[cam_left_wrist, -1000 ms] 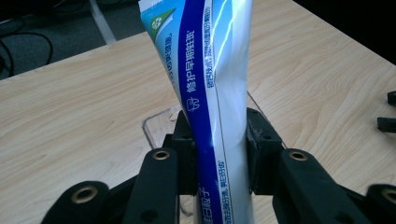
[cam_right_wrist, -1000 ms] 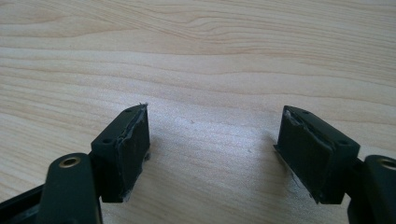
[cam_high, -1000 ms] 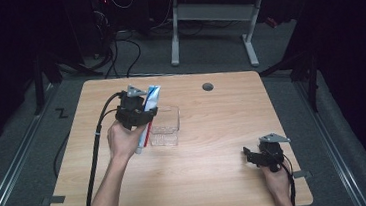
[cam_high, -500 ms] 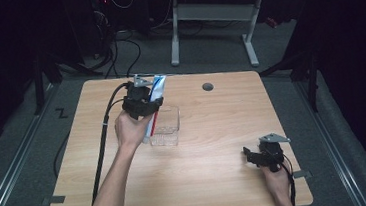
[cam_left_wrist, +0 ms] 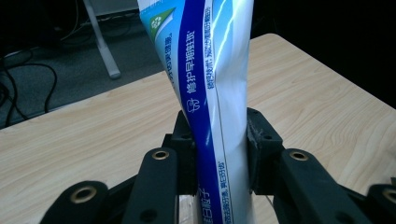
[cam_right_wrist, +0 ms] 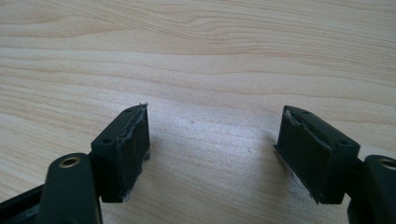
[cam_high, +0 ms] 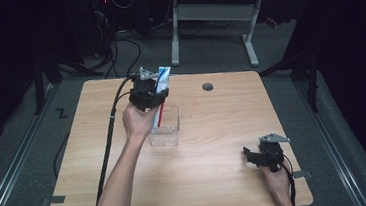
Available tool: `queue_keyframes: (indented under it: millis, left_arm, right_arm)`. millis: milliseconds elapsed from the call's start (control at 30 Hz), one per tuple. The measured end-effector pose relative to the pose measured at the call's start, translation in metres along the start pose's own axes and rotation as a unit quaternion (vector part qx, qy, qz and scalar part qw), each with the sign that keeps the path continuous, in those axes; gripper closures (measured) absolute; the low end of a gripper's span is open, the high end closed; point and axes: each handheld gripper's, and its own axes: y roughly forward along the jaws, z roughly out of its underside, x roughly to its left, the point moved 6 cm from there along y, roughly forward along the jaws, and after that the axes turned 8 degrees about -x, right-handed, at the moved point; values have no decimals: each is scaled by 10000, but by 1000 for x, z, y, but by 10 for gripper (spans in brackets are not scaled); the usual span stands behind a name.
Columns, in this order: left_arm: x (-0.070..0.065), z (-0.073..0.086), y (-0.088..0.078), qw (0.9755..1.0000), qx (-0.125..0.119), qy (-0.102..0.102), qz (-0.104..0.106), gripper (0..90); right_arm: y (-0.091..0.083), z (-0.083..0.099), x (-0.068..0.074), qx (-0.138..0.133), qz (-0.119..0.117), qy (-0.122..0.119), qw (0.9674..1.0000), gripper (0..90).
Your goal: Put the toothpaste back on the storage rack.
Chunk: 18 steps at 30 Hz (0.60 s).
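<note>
1. Two hand-held grippers are seen over a light wooden table (cam_high: 218, 180). Nearest the person, at the lower right of the high view, the right gripper (cam_high: 251, 157) is rested low on the bare wood, well apart from everything else; in the right gripper view its jaws are seen standing wide apart with nothing between them.
2. Farther in, near the middle of the table, a small clear plastic container (cam_high: 165, 127) is set upright with its top open.
3. Just above and behind that container, the left gripper (cam_high: 156, 96) is held up in the person's left hand (cam_high: 137, 124). Its jaws are clamped on a blue and white toothpaste tube (cam_left_wrist: 212, 93), which is held upright; in the high view its lower end appears to reach down to the container's rim, though contact cannot be confirmed.
4. The step in hand is judged to be the carrying of the tube at the container, either into it or out of it; which one cannot be told.
5. If it is to be placed, the tube would need to be centred over the opening, lowered, and only then released.
</note>
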Motion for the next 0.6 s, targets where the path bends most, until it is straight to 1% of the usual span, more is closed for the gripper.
queue_keyframes:
  millis: [67,267,467,600]
  left_arm:
    - [-2,0,5,9999,20,97,-43,693]
    - [-5,3,17,9999,75,143,-31,692]
    - [-1,7,26,9998,134,121,-106,691]
    - [0,9,28,9997,163,124,-132,689]
  right_arm:
    - [0,0,0,-1,0,-1,10000,251]
    - [0,0,0,-1,-3,4,10000,251]
    - [0,0,0,0,-5,-2,10000,251]
    - [0,0,0,1,-3,-3,10000,251]
